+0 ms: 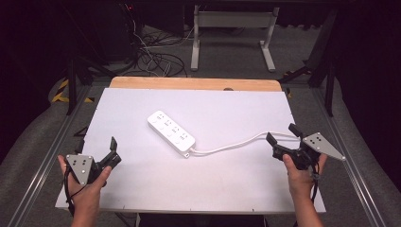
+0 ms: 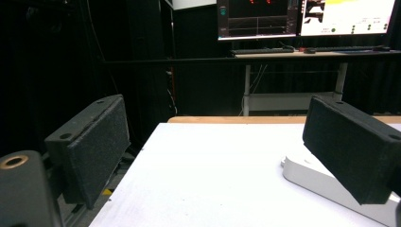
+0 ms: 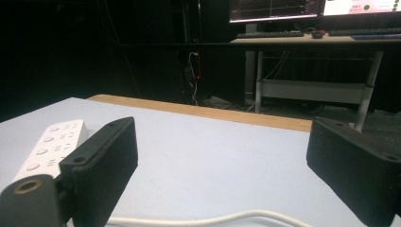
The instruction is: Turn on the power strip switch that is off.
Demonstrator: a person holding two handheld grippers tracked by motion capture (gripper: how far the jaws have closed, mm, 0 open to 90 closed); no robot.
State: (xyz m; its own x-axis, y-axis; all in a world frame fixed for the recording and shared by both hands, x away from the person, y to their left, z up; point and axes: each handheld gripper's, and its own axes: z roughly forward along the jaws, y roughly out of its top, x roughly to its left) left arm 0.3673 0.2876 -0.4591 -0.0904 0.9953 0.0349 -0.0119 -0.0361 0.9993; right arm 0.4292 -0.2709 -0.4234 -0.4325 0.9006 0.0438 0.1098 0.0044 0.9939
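Observation:
A white power strip (image 1: 171,132) lies slantwise in the middle of the white tabletop (image 1: 156,184), and its white cable (image 1: 227,145) runs off to the right. My right gripper (image 1: 283,134) stands open at the right edge, jaws wide apart and pointing left, near the cable's far end. In the right gripper view the cable (image 3: 198,220) lies on the table low between the jaws without touching either, with the strip (image 3: 49,146) behind the left jaw. At the front left my left gripper (image 1: 115,153) is open and empty. The strip's end (image 2: 331,184) shows behind its right jaw.
A wooden strip (image 1: 194,83) borders the table's far edge. Beyond it stand a white-legged desk (image 1: 234,19) with monitors (image 2: 302,16) and a tangle of floor cables (image 1: 156,52). Metal rails (image 1: 47,151) run along both sides of the table.

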